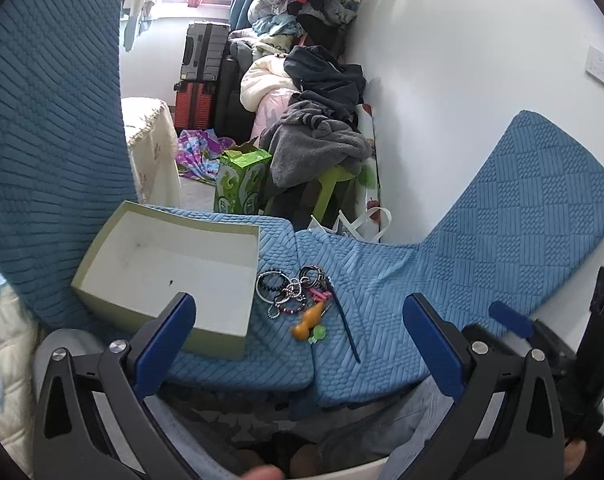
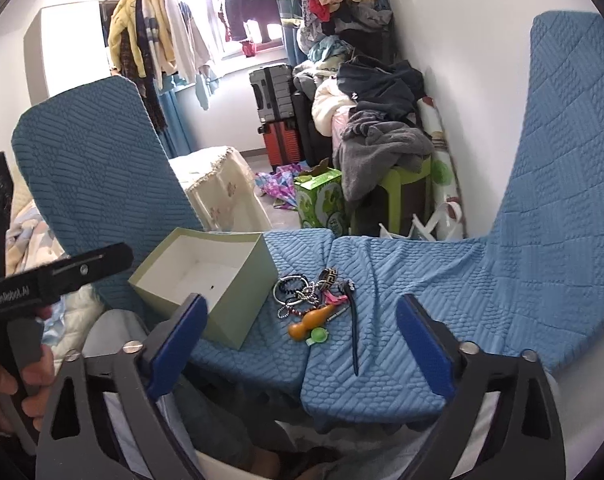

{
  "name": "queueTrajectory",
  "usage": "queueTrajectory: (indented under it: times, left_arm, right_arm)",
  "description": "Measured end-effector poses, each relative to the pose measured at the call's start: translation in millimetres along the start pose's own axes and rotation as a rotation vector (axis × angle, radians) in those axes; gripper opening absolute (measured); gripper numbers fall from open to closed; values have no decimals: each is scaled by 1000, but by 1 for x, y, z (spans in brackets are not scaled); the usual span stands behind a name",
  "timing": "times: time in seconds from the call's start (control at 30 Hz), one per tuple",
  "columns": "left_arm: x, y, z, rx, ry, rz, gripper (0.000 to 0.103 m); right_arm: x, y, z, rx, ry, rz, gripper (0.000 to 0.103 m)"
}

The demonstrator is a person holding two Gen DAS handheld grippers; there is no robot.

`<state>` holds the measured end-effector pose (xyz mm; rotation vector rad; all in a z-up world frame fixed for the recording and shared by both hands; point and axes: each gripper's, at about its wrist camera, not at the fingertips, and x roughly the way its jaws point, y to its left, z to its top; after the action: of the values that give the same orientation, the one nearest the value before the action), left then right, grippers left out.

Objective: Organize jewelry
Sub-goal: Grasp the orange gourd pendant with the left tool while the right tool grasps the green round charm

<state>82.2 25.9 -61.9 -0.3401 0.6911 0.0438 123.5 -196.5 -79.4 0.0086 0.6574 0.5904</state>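
Note:
A tangle of jewelry (image 1: 291, 292) lies on two blue-covered chair seats (image 1: 382, 280) pushed together: bracelets, bead chains, an orange gourd charm (image 1: 308, 320), a green bead and a dark thin stick (image 1: 346, 320). Left of it stands an open pale green box (image 1: 169, 276) with a white, bare inside. My left gripper (image 1: 297, 320) is open, its blue pads held back from the pile, nothing between them. In the right wrist view the same jewelry (image 2: 308, 296) and box (image 2: 205, 276) show. My right gripper (image 2: 302, 324) stands open and holds nothing, short of the seats.
Blue chair backs rise at the left (image 1: 49, 140) and right (image 1: 542, 208). Beyond the seats are a green carton (image 1: 241, 184), a green stool piled with clothes (image 1: 314, 148), suitcases (image 1: 201, 72) and a white wall (image 1: 482, 60). A hand holds the left gripper's handle (image 2: 25, 292).

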Motion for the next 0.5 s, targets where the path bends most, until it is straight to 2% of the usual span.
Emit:
queueTrajectory:
  times: [0.07,0.13,0.23,0.33,0.43,0.5]
  left_arm:
    - [11,-2,-1,8,16,-22,103]
    - [25,-4,-5,27,42,-12,103]
    - [42,-5,-13,44,65,-23,103]
    - [58,-3,-17,50,83,-26,103]
    - [77,-1,-21,47,115,-43,103]
    - [89,0,-23,50,135,-47,102]
  right_arm:
    - [8,-6,1,-7,-11,-1,89]
    - [15,-14,0,-11,-35,-13,89]
    - [31,-29,-5,14,-24,-7,89]
    - [47,-36,-13,12,5,3,88]
    - [66,-43,-22,31,47,33,79]
    - [79,-48,-26,48,74,53,79]
